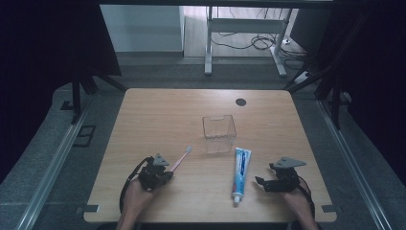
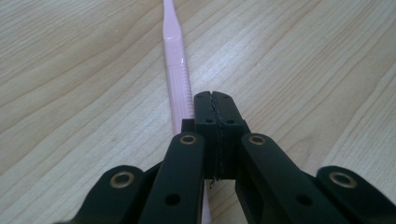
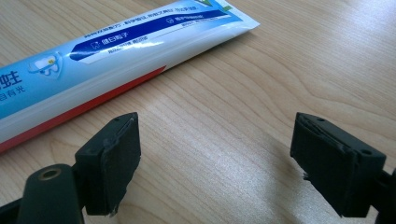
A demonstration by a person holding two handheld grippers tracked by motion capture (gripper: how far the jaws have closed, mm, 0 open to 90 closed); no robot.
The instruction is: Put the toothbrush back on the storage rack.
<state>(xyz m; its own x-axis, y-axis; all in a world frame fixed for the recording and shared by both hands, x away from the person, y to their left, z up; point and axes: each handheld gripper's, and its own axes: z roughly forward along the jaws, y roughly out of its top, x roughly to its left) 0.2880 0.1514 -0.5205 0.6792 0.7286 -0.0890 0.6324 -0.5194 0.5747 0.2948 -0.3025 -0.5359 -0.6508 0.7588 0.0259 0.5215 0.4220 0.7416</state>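
The left gripper (image 1: 165, 168) lies low on the table (image 1: 158, 115), jaws pressed together with nothing between them, right beside the handle of the pink toothbrush (image 1: 180, 159), which lies near-left of the clear box (image 1: 219, 133). The right gripper (image 1: 261, 182), jaws wide apart over bare wood, points at the toothpaste tube (image 1: 241, 172), which lies just in front of the box; nothing can be seen inside the box.

High view: fixed above the near edge of the table (image 1: 143, 110), facing forward and down, far enough to take in the whole top and the floor behind. Left gripper view: riding low on the left gripper (image 2: 215, 100), very near the wood, looking along the pink toothbrush (image 2: 175, 51). Right gripper view: equally low on the right gripper (image 3: 215, 149), facing the toothpaste tube (image 3: 116, 51). Shared with the high view: toothbrush (image 1: 181, 159), tube (image 1: 241, 172), wood.
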